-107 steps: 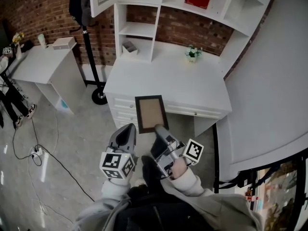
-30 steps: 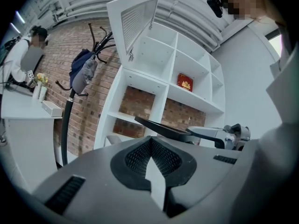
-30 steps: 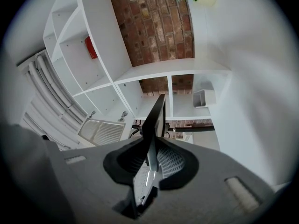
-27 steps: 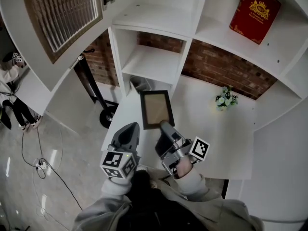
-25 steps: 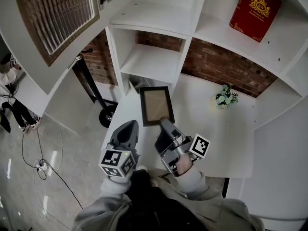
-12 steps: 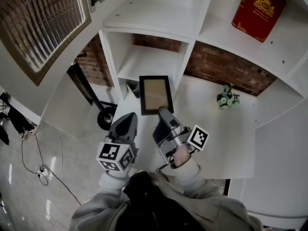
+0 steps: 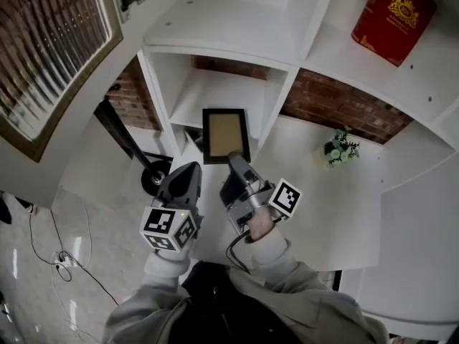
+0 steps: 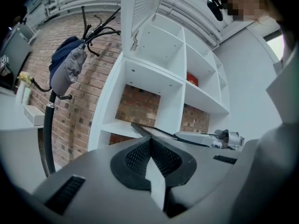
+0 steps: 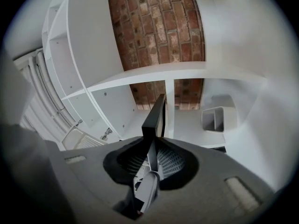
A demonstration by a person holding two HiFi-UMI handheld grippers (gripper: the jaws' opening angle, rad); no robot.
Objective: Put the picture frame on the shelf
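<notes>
The picture frame [image 7: 224, 135], dark-edged with a tan inner panel, is held out level in front of the lower left opening of the white shelf unit [image 7: 287, 95]. My right gripper [image 7: 235, 159] is shut on the frame's near edge. In the right gripper view the frame [image 9: 156, 115] stands edge-on between the jaws of that gripper [image 9: 152, 149], pointing into the shelf. My left gripper [image 7: 188, 175] hovers just left of it, shut with nothing in it. From the left gripper [image 8: 150, 142] view, the frame [image 8: 152, 130] lies flat ahead.
A red book [image 7: 393, 18] stands in an upper right compartment. A small flower pot [image 7: 338, 149] sits on the white desk [image 7: 337, 199]. A small white holder [image 9: 216, 119] rests inside the lower shelf. A louvred cabinet door [image 7: 50, 56] hangs open at upper left; a coat stand [image 8: 67, 71] stands left.
Both grippers have moved forward toward the shelf unit, the right one carrying the frame from over the desk edge to just before the lower left opening.
</notes>
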